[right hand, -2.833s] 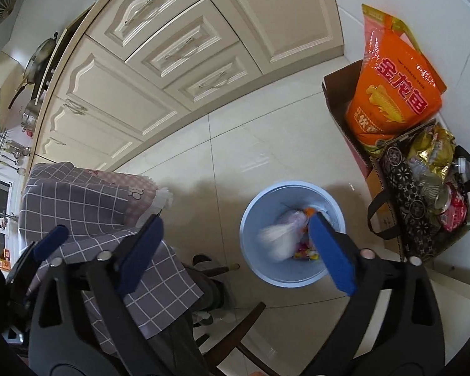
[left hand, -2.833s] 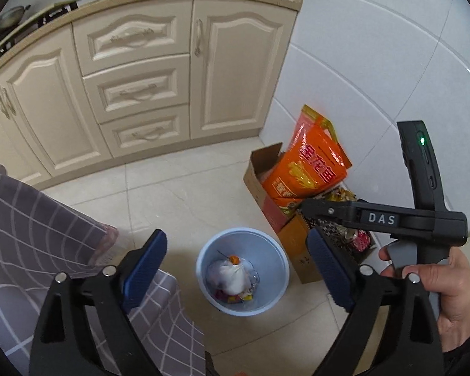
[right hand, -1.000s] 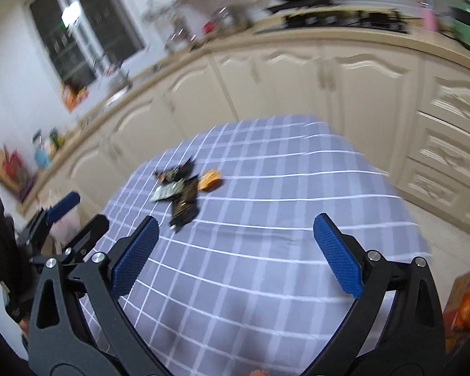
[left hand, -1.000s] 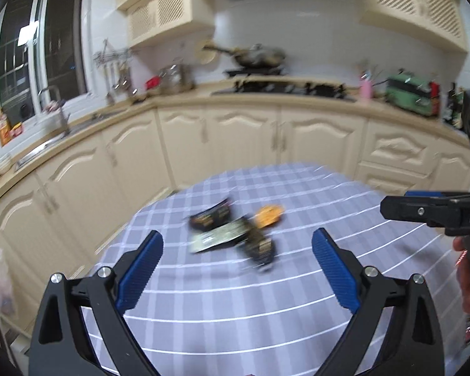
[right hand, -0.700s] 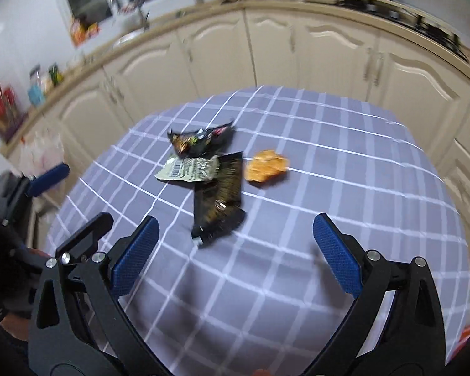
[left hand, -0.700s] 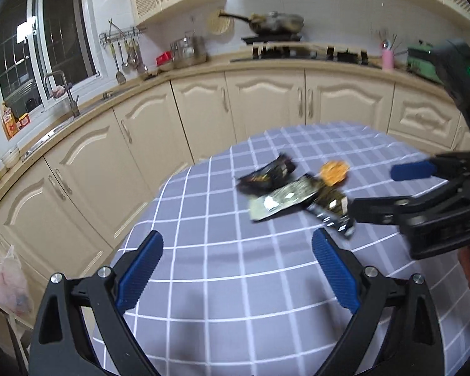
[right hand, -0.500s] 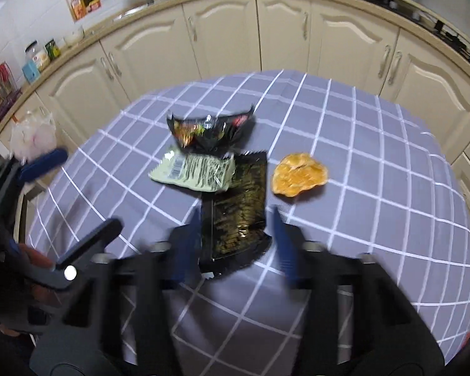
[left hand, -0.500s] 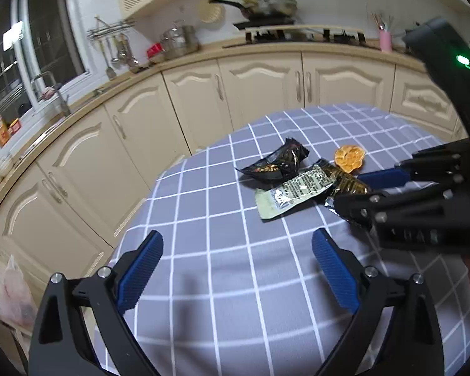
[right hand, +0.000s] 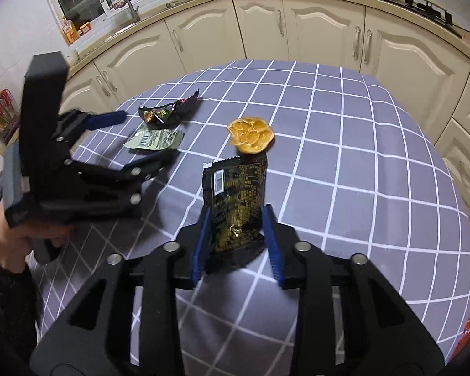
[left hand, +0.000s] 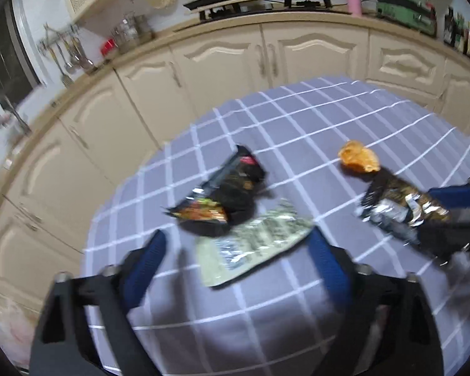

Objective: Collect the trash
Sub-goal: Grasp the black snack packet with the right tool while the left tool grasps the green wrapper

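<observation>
We list four pieces of trash on the checked cloth (right hand: pixel 360 144). A black wrapper (right hand: pixel 236 200) sits upright between the pads of the right gripper (right hand: pixel 236 244); its jaws are opening, and we cannot tell whether the pads press it. A dried orange slice (right hand: pixel 250 134) lies just beyond the wrapper. A green packet (left hand: pixel 253 247) lies flat between the tips of the left gripper (left hand: pixel 235 266); its jaws are closing but stand clear of the packet, grasping nothing. A crumpled dark bag (left hand: pixel 225 200) touches the packet's far edge. Cream cabinets (right hand: pixel 266 28) curve behind the table.
</observation>
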`<state>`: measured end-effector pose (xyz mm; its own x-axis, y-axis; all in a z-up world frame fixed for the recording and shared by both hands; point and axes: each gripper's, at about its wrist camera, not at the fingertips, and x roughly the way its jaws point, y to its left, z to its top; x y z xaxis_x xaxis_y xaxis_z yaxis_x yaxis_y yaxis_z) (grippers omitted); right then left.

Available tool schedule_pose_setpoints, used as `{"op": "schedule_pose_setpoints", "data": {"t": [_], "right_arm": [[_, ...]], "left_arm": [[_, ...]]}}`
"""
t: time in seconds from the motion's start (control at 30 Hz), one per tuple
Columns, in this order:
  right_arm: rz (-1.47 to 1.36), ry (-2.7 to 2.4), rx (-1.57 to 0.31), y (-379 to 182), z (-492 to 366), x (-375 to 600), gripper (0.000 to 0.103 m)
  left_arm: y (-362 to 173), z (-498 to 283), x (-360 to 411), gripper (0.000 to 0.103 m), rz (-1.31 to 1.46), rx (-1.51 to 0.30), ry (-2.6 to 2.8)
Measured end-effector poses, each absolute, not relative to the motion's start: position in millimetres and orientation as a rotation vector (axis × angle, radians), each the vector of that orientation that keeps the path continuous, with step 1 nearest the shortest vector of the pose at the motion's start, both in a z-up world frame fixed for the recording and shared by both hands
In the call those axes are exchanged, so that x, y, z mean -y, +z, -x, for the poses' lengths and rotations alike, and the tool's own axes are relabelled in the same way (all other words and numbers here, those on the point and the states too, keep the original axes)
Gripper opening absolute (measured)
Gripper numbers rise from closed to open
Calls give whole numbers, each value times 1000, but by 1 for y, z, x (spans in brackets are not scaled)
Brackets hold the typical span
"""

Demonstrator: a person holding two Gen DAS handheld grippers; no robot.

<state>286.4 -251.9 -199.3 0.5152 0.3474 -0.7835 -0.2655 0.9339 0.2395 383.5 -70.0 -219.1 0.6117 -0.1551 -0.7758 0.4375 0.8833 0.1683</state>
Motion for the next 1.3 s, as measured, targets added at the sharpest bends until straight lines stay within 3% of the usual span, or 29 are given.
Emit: {"op": "schedule_pose_setpoints", "data": {"t": [0.13, 0.23, 0.3, 0.37, 0.5, 0.6, 0.63, 0.67, 0.7, 0.87, 0.9, 0.97, 1.1, 1.13, 1.3], "right_arm": [[-99, 371, -944, -199, -288, 251, 49], [-74, 372, -933, -202, -291, 243, 48], [-29, 348, -925, -203, -293, 237, 32], [-39, 355, -929, -202, -292, 238, 26], [-49, 360, -934, -201, -282, 245, 23], [-52, 359, -939, -201, -276, 249, 23], [-56, 359, -940, -201, -275, 251, 23], [-57, 359, -941, -201, -274, 251, 24], [-56, 357, -940, -201, -274, 251, 24], [-73, 350, -936, -201, -274, 252, 24], [-77, 349, -935, -201, -274, 252, 24], [-79, 350, -933, -202, -273, 252, 24], [-72, 350, -931, -201, -271, 253, 22], [-74, 353, -930, -201, -270, 256, 21], [-121, 356, -917, -197, -256, 269, 18]], "left_arm": [[-219, -380, 72, 32, -263, -881, -431], [-220, -374, 81, 11, -284, -875, -423], [-220, -369, 84, 6, -288, -871, -408], [-221, -366, 86, 5, -277, -870, -405], [-220, -354, 85, 5, -241, -874, -442], [-220, -352, 86, 14, -253, -868, -421], [-220, -354, 86, 35, -259, -863, -402], [-218, -356, 87, 70, -264, -851, -380], [-217, -356, 87, 81, -264, -835, -369], [-216, -367, 105, 82, -283, -831, -376], [-218, -369, 110, 77, -290, -840, -386], [-220, -373, 118, 41, -260, -870, -440], [-218, -375, 115, 18, -171, -879, -457], [-217, -375, 113, 5, -156, -876, -447], [-216, -357, 95, 5, -88, -885, -454]]}}
